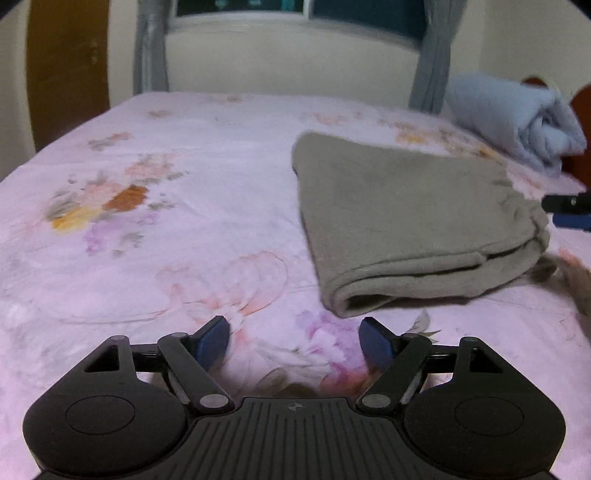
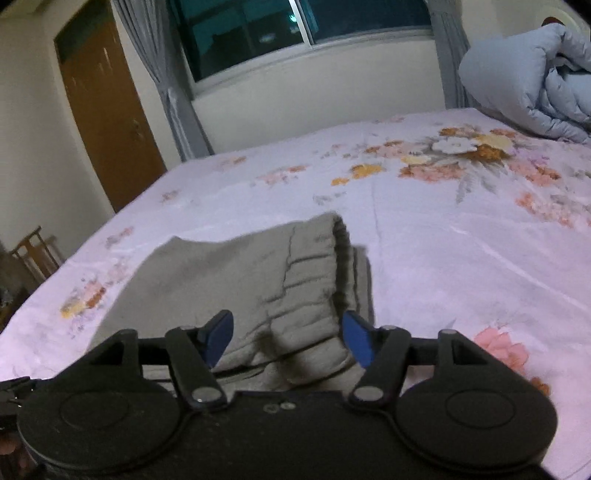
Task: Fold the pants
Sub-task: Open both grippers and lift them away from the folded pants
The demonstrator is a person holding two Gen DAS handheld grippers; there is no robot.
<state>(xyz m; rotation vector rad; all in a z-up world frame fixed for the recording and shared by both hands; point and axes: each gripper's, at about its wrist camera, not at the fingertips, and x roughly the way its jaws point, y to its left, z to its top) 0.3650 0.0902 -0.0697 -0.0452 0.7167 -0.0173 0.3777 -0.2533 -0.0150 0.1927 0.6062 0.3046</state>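
Left gripper (image 1: pixel 295 341) hangs low over the bed (image 1: pixel 155 229), its blue-padded fingers (image 1: pixel 212 343) spread wide with only the floral sheet between them. Just ahead and to its right lie the pants (image 1: pixel 410 229), a grey-green pair folded into a thick rectangular bundle flat on the sheet, the folded edge nearest the left gripper and the gathered elastic waistband at the bundle's right end. At the right edge of that view, the tip of the right gripper (image 1: pixel 570 210) shows just beside the waistband.

From the right wrist view, the right gripper (image 2: pixel 288 339) is also spread open, its blue fingers (image 2: pixel 356 339) either side of the waistband end of the pants (image 2: pixel 221 280) without closing on the cloth. A rolled pale blue duvet (image 2: pixel 535 81) sits at the far right corner of the bed. Beyond are a window (image 2: pixel 295 33) with grey curtains (image 2: pixel 162 74) and a brown wooden door (image 2: pixel 107 110)
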